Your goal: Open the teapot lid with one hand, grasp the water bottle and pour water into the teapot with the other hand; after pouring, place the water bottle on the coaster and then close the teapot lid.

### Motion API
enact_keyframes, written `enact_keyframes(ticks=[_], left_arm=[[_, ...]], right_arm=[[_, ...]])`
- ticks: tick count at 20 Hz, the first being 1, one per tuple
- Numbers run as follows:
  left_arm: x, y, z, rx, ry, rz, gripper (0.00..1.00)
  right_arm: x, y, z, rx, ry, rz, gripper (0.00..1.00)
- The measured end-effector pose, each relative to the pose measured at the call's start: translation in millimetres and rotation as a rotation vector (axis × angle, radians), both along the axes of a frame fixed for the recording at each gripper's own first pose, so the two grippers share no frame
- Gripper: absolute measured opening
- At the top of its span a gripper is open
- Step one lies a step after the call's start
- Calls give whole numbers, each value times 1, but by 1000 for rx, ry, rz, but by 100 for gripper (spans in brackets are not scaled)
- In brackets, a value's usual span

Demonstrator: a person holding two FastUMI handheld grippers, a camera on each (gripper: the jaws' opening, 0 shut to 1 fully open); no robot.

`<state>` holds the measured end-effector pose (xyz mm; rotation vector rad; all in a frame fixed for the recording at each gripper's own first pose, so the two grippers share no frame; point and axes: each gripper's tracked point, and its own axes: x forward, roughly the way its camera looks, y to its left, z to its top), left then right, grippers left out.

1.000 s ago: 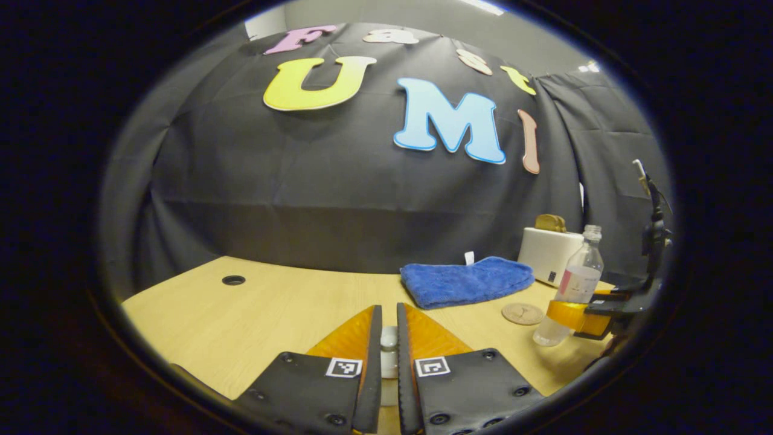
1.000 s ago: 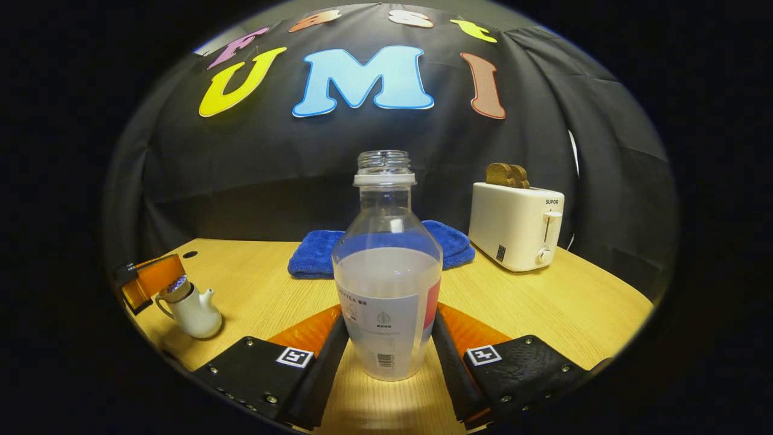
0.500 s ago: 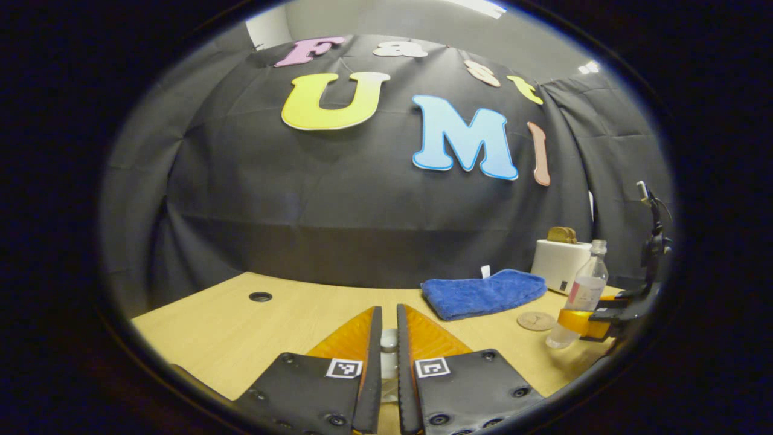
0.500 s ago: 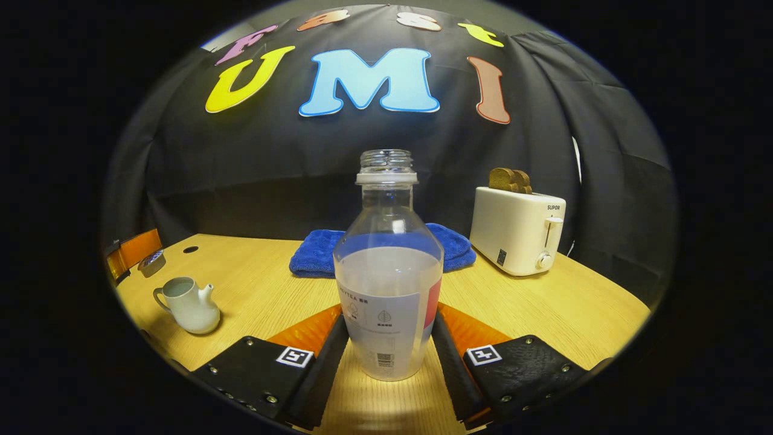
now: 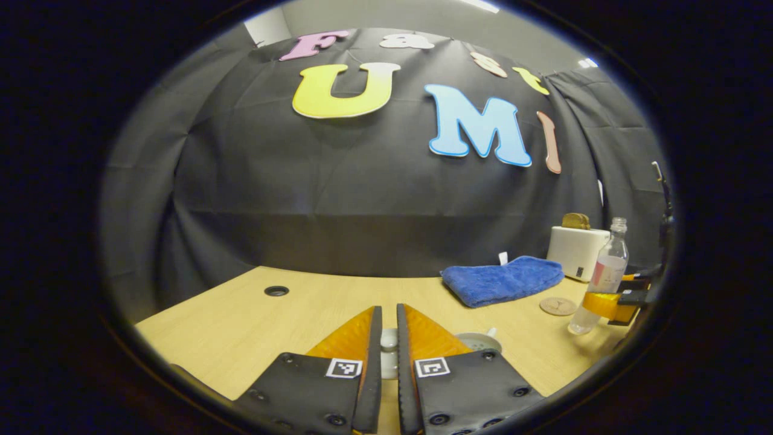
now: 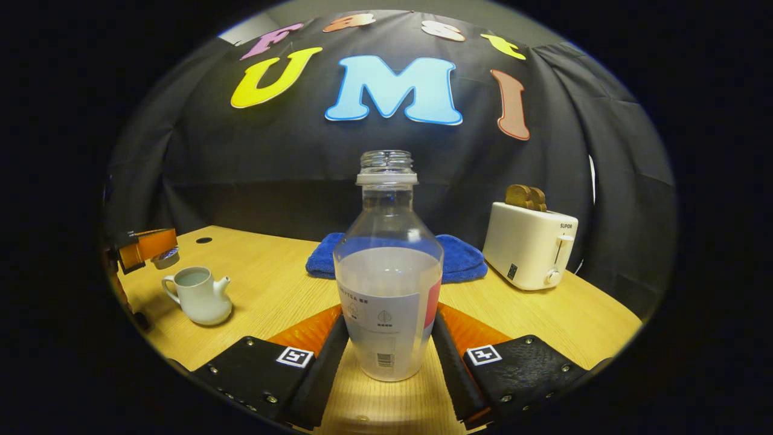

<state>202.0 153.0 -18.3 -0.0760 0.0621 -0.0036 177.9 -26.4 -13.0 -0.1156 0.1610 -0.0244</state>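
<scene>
Holding: right gripper (image 6: 386,350) clamped on the upright water bottle (image 6: 388,284), raised above the table (image 6: 543,314).
Lid: teapot lid (image 5: 388,344) pinched in the left gripper (image 5: 386,356).
Teapot: white teapot (image 6: 199,296) open, left of the bottle.
Coaster: round coaster (image 5: 557,306) beside the blue towel (image 5: 501,279).

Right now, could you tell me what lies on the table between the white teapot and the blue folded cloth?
Nothing: in the right gripper view, bare wooden tabletop runs from the white ceramic teapot to the blue folded cloth.

Lid knob (image 5: 389,342) pinched in left hand-held gripper (image 5: 389,329), open teapot (image 5: 479,342) just beside.
</scene>
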Motion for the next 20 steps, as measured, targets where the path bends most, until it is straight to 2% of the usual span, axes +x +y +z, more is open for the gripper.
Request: enact_keyframes(ticks=[5, 9, 10, 15, 18, 20], left_arm=[[3, 15, -3, -34, -3, 13, 20], [5, 16, -4, -23, -3, 12, 18], [4, 16, -5, -22, -3, 10, 20], [7, 11, -4, -8, -5, -32, 18], [8, 16, -4, -4, -12, -43, 21], [7, 26, -2, -1, -21, -32, 19]], right_arm=[[-3, 10, 4, -101, -16, 0, 77], [-4, 23, 7, -220, -41, 7, 77], [-4, 27, 8, -264, -49, 8, 77], [-6, 53, 7, -549, -83, 21, 77], [-2, 76, 3, -716, -110, 72, 77], [1, 83, -3, -785, -104, 96, 77]])
